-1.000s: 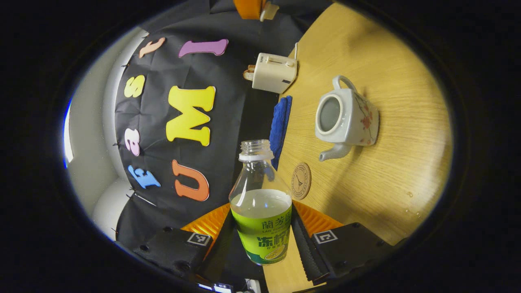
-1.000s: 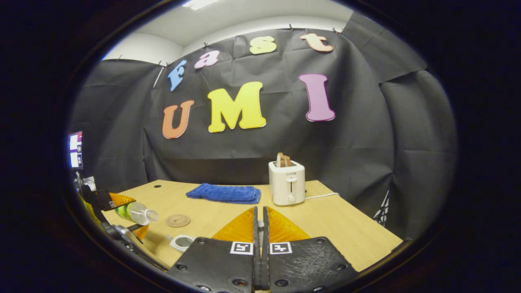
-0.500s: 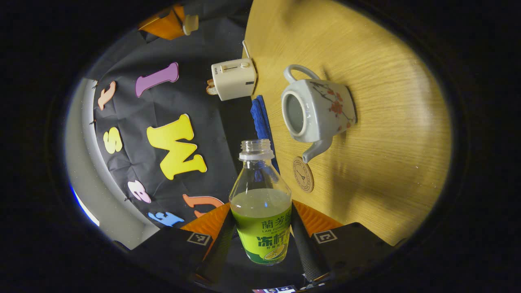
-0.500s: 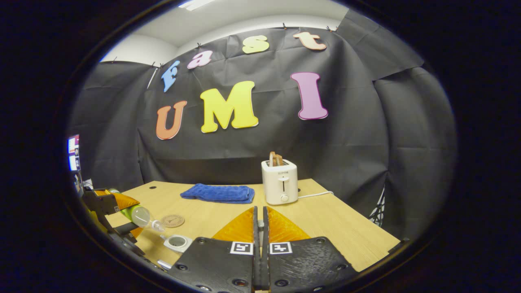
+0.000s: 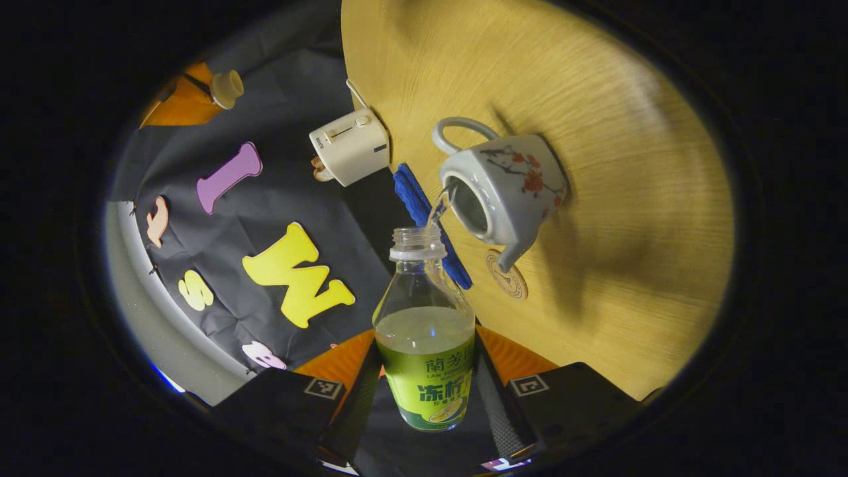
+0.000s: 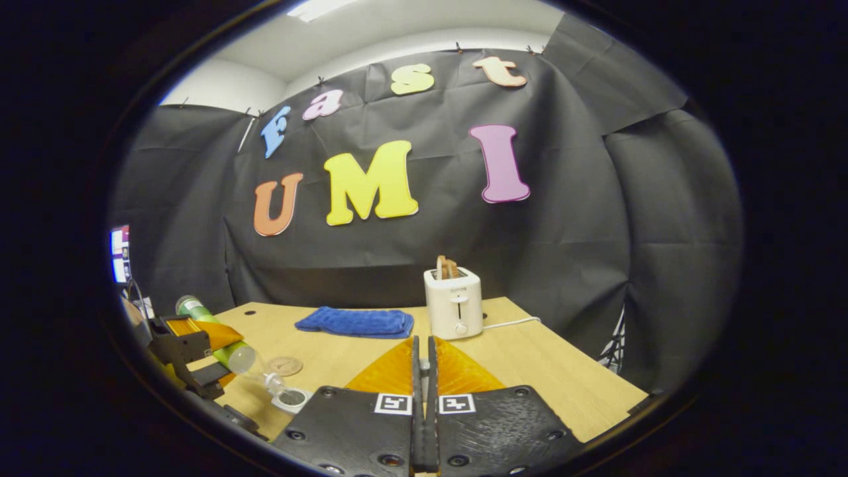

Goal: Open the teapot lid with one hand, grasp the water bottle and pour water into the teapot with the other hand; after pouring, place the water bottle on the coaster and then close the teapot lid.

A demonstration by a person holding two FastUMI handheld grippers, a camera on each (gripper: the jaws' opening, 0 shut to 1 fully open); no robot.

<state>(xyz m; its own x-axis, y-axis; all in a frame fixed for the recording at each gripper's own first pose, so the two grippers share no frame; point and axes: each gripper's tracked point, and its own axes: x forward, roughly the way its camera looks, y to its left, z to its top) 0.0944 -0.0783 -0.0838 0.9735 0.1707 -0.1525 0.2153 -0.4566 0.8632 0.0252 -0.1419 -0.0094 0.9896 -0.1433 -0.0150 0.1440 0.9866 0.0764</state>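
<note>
Left gripper view: left gripper [image 5: 424, 391] clamps tilted bottle [image 5: 425, 344], water streaming into open teapot [image 5: 501, 189]. Right gripper [image 6: 424, 424] fingers pinched together; lid [image 5: 227, 89] at its tip.

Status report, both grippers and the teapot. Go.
Left gripper shut on water bottle, tipped, stream entering open teapot. Right gripper shut, holding the lid aloft. Coaster free.

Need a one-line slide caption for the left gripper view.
Left gripper tips the water bottle, sending a thin stream into the open teapot on the table.
</note>
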